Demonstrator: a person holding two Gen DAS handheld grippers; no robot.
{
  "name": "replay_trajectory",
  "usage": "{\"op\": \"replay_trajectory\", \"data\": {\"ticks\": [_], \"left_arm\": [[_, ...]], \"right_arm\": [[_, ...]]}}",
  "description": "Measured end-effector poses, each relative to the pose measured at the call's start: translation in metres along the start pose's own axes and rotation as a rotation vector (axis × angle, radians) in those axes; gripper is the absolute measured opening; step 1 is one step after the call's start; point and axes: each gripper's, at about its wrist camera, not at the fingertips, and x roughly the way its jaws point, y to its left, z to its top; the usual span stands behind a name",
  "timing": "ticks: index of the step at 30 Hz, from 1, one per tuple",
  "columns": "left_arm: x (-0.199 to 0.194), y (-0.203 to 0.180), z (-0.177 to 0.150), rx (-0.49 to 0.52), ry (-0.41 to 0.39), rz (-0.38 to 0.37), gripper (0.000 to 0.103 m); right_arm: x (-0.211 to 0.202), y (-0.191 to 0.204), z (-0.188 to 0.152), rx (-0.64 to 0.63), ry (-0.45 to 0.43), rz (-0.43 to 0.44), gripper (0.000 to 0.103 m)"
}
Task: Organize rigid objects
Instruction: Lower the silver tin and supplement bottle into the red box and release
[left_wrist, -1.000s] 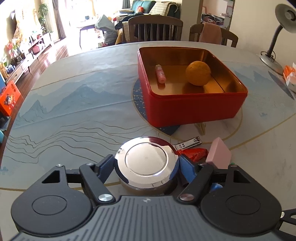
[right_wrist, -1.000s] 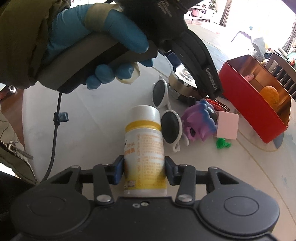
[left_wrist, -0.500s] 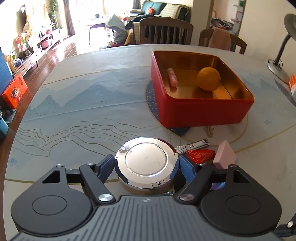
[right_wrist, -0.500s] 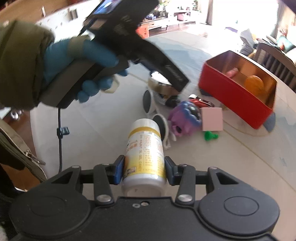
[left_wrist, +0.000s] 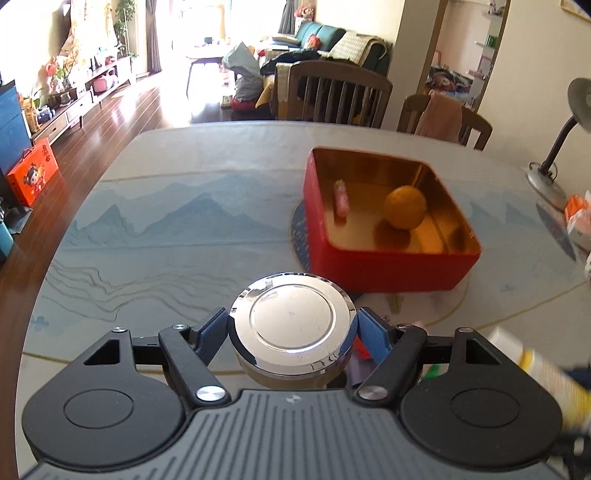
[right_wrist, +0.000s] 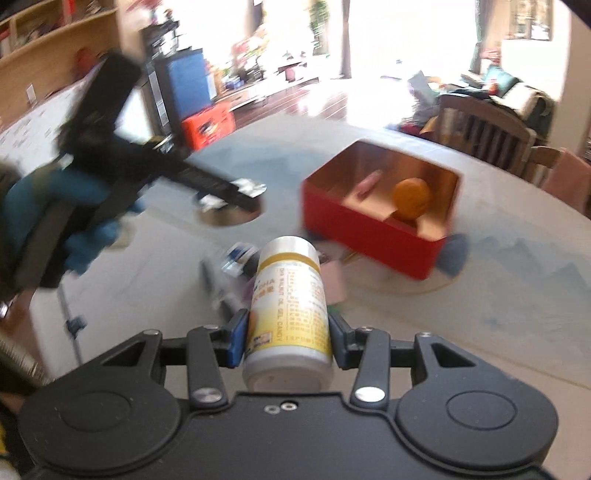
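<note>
My left gripper (left_wrist: 292, 330) is shut on a round silver tin (left_wrist: 291, 326) and holds it above the table, short of the red box (left_wrist: 388, 266). The box holds an orange (left_wrist: 405, 207) and a small pink tube (left_wrist: 341, 197). My right gripper (right_wrist: 287, 332) is shut on a white and yellow bottle (right_wrist: 290, 299), lifted off the table. In the right wrist view the red box (right_wrist: 369, 229) lies ahead to the right, and the left gripper with the silver tin (right_wrist: 231, 212) is at the left, blurred.
Blurred small items (right_wrist: 236, 266) lie on the table under the bottle, with a pink block (right_wrist: 334, 282) among them. A desk lamp (left_wrist: 554, 147) stands at the table's far right. Chairs (left_wrist: 332, 96) stand beyond the far edge.
Both grippers have risen with their loads. The silver tin is now off the table and the bottle is lifted and pointed toward the red box.
</note>
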Motion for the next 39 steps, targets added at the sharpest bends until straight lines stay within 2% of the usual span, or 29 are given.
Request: {"op": "replay_trajectory", "data": {"ticks": [8,16,22,39], "left_arm": [[-0.009,-0.022,0.022,0.032,-0.051,-0.019,0.076],[0.002,-0.042,0.05,0.054,-0.077,-0.018,0.076],[0.019,-0.06,0.066,0.075,-0.087,0.001,0.076],[0.095,-0.088,0.094,0.105,0.01,0.045,0.076]], "right_arm": [[-0.001,-0.048,0.042,0.084,-0.094,-0.112,0.044],[0.026,-0.091,0.073,0.141,-0.101,-0.162,0.044],[0.056,-0.109,0.086,0.134,-0.08,-0.206,0.044],[0.123,-0.122,0.107,0.035,0.054,-0.177,0.044]]}}
